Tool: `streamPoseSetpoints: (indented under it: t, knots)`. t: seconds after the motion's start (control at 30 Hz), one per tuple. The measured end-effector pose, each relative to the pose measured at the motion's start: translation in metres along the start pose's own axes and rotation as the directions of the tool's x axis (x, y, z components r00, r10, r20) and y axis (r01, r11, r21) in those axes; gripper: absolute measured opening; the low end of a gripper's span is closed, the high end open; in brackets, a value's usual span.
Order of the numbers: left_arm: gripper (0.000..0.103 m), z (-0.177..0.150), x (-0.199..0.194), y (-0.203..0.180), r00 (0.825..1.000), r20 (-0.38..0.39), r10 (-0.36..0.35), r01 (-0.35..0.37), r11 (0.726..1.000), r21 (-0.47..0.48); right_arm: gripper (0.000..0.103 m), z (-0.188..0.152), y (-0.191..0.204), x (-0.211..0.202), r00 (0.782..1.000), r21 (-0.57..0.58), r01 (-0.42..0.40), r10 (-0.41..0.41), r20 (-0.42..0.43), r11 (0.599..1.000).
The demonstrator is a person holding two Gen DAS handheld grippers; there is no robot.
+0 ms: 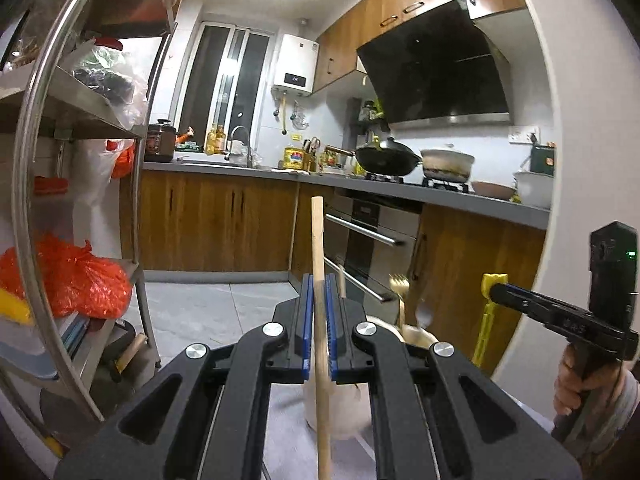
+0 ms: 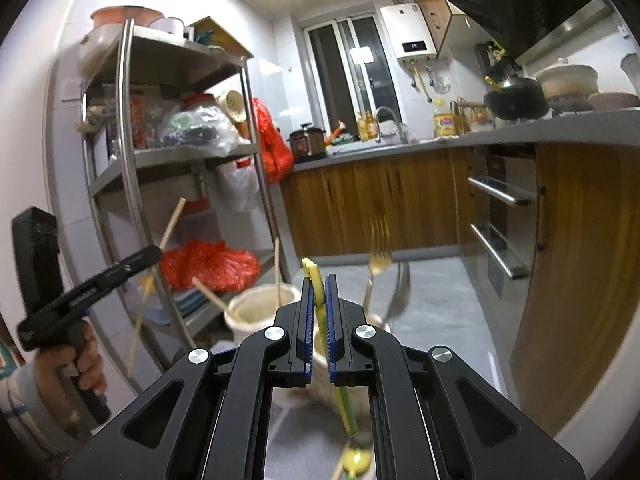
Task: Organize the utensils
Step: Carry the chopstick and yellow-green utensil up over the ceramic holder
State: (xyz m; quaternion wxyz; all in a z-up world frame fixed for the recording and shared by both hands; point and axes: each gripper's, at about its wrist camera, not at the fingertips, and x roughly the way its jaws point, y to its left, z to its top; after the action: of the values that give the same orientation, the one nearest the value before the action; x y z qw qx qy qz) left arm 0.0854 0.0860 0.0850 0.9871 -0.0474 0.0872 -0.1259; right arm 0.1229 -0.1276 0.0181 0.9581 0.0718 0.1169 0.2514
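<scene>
Left gripper (image 1: pixel 319 320): jaws closed on a wooden stick (image 1: pixel 318 272), most likely a chopstick or spoon handle, held upright between the blue pads with its upper end clear above them and the lower length running down past the camera. Right gripper (image 2: pixel 319 312): jaws closed on a yellow utensil (image 2: pixel 316 284), held upright; its working end below is blurred and cannot be identified.

Just beyond both grippers stands a cream holder (image 2: pixel 260 304) containing further wooden sticks. Beside it a second, partly hidden container holds a gold fork (image 2: pixel 378 264) and a silver spoon (image 2: pixel 400 292), both blurred.

Further off: a steel rack (image 2: pixel 132 160) with red bags to the left, wooden cabinets (image 1: pixel 216 220) and the counter (image 1: pixel 440 196) behind.

Judgement: the step in hand is carrying, one item per hand, both lifted clear of the holders. The next move calls for lining each item over its proper container, lowering it past the utensils already standing there, and only then releasing.
</scene>
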Motion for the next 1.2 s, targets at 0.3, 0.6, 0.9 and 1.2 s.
streamPoseSetpoints:
  t: [0.3,0.6,0.9,1.2]
  knots:
    - [0.006,0.03,0.068,0.012,0.998,0.06,0.024,-0.021,0.999,-0.043,0.006,0.028,-0.011,0.027,0.996,0.056,-0.038,0.033,0.079,0.998]
    - [0.006,0.036,0.119,0.017,0.996,0.092,0.002,0.012,0.989,-0.148,0.006,0.02,-0.023,0.05,0.997,0.096,-0.036,0.029,0.075,0.995]
    - [0.006,0.019,0.136,0.008,0.997,0.044,-0.058,0.063,0.991,-0.121,0.006,0.003,-0.032,0.076,0.999,0.112,-0.008,0.012,-0.035,0.994]
    - [0.006,0.004,0.116,0.006,0.996,-0.013,-0.089,0.088,0.995,-0.043,0.006,-0.014,-0.036,0.099,0.986,0.128,0.001,0.02,-0.165,0.992]
